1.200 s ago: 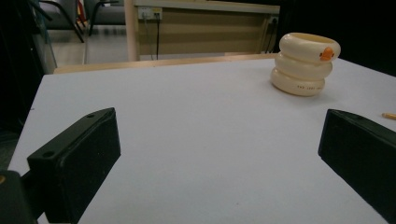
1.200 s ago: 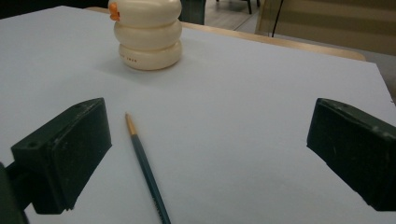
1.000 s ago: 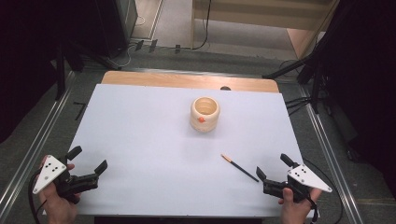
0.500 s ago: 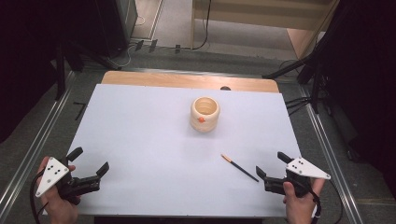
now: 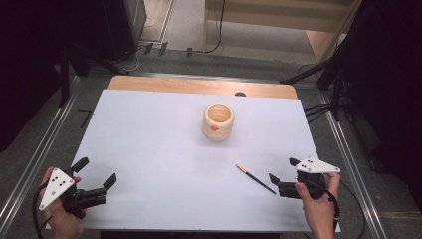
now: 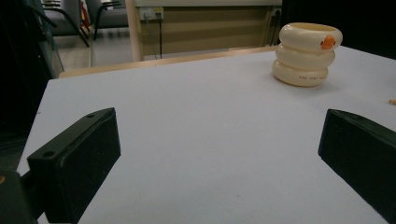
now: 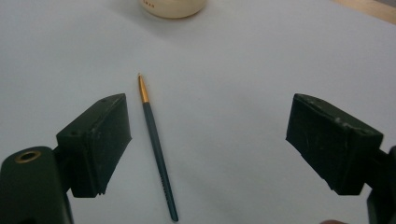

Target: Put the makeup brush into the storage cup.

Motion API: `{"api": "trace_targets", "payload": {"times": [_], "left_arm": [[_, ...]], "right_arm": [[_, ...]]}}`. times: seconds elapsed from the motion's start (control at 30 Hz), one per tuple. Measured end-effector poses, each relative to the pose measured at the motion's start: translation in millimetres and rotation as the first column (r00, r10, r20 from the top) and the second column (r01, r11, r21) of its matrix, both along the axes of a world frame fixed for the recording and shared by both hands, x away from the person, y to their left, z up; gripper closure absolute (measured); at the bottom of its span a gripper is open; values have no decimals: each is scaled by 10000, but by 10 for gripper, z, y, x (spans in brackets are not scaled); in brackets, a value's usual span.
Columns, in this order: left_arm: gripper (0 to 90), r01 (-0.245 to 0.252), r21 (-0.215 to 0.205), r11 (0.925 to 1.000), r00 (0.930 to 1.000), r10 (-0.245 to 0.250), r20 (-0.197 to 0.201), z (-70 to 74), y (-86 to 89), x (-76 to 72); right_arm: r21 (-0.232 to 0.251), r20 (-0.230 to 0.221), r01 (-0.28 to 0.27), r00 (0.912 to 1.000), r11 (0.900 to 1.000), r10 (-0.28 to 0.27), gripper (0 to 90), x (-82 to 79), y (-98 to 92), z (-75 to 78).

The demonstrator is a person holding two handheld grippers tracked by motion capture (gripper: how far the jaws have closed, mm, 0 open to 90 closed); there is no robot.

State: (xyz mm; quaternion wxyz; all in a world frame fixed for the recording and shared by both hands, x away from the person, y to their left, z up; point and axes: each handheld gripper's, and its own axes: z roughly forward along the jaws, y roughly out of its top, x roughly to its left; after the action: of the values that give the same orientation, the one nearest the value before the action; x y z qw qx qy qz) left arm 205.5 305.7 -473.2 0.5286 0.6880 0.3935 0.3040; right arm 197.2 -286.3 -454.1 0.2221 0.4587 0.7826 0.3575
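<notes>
Approach step is in hand, by my judgement: the right gripper [image 5: 282,175] is sitting at the near right of the table [image 5: 149,149] with jaws spread wide and nothing between them. The brush [image 5: 256,179] is lying flat on the white top just ahead of that gripper, tip pointing away toward the cup [image 5: 218,121]; in the right gripper view the brush [image 7: 156,144] is lying close beside the left jaw, apart from it. The left gripper [image 5: 94,172] is resting at the near left corner, likewise spread and holding nothing, well apart from both things. The cup [image 6: 307,53] is standing upright near the far middle. The next move likely calls for shifting the right gripper sideways to straddle the handle, then lowering. Room is ample: the top between brush and cup is lying bare. The near edge and right edge are running close by the right gripper.
</notes>
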Motion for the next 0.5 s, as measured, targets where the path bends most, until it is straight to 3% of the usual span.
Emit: {"api": "trace_targets", "payload": {"times": [0.23, 0.5], "left_arm": [[0, -28, -28, 10000, 10000, 28, 54, 6, 3, -7], [0, -32, -63, 10000, 10000, 33, 55, 0, 1, -4]], "right_arm": [[-321, -821, -384, 9960, 9987, 357, 142, 138, 88, 32], [-885, -1651, -850, 9838, 9924, 696, 140, 266, 181, 45]]}}
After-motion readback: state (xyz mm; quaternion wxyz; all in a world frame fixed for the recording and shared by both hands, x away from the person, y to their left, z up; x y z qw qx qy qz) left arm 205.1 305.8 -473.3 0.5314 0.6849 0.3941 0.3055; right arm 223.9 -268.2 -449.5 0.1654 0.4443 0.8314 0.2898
